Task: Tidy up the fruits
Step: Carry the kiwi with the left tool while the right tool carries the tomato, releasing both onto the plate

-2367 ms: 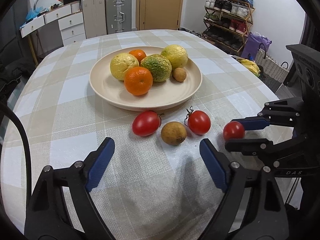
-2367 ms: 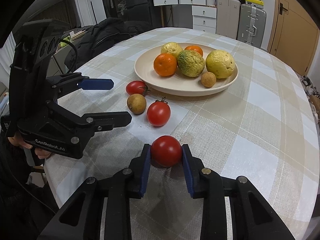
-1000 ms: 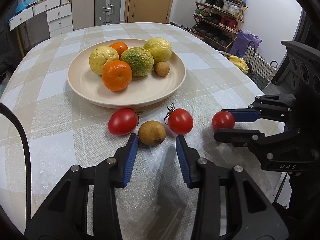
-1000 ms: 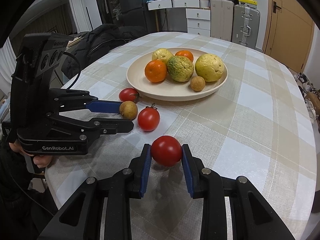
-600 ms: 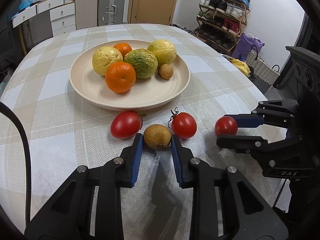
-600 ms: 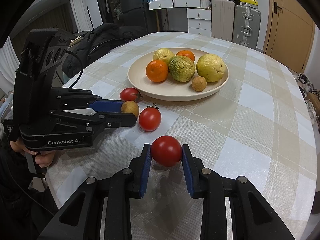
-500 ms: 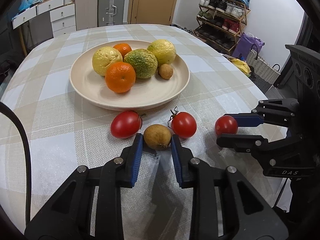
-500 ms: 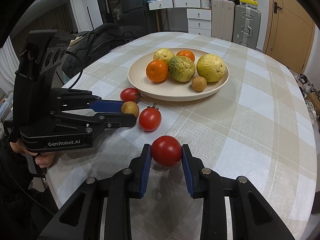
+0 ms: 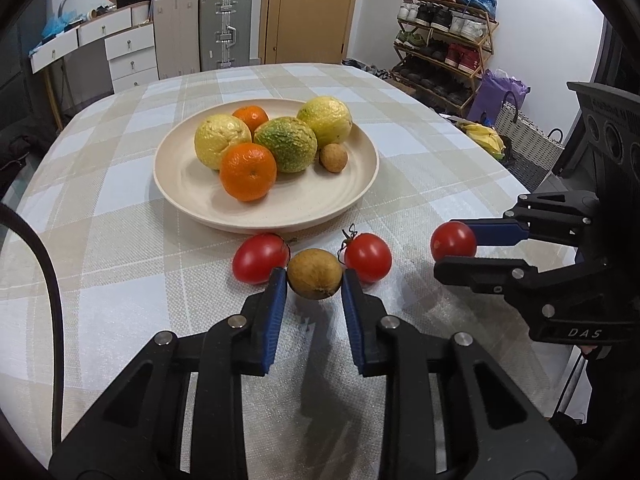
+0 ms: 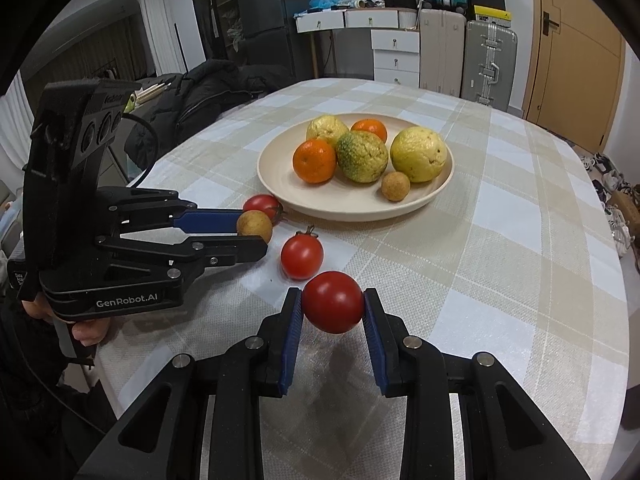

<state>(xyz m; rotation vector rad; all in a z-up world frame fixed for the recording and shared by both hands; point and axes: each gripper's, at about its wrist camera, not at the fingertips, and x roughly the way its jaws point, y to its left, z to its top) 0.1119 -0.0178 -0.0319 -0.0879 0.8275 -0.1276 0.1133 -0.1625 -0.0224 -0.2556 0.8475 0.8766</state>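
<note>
Blue pads of my left tongs [image 9: 314, 290] press on both sides of a small brown fruit [image 9: 315, 274], which sits low over the checked cloth of the desk [image 9: 120, 240]; whether it touches the cloth I cannot tell. The jaws have just been closing, and the fruit is now gripped between them. On either side of it lies a red tomato: one to the left [image 9: 261, 258], just beside the left pad, and one with a stem to the right [image 9: 368, 257], just beside the right pad.

My right tongs [image 10: 332, 314] are clamped on a third tomato [image 10: 333, 307], held at its widest part between the two blue pads, near the desk edge on my right.

Behind the loose fruit stands a cream plate [image 9: 192, 196]. It carries two oranges, the nearer one [image 9: 248, 171] at the front and the other [image 9: 251, 117] behind, two yellow citrus fruits [image 9: 222, 140] [image 9: 325, 121], one green-yellow citrus [image 9: 285, 143] between them, and one small brown fruit [image 9: 333, 157] near the right rim.

A hand [image 10: 86, 330] grips the handle of the left tongs in the right wrist view.
</note>
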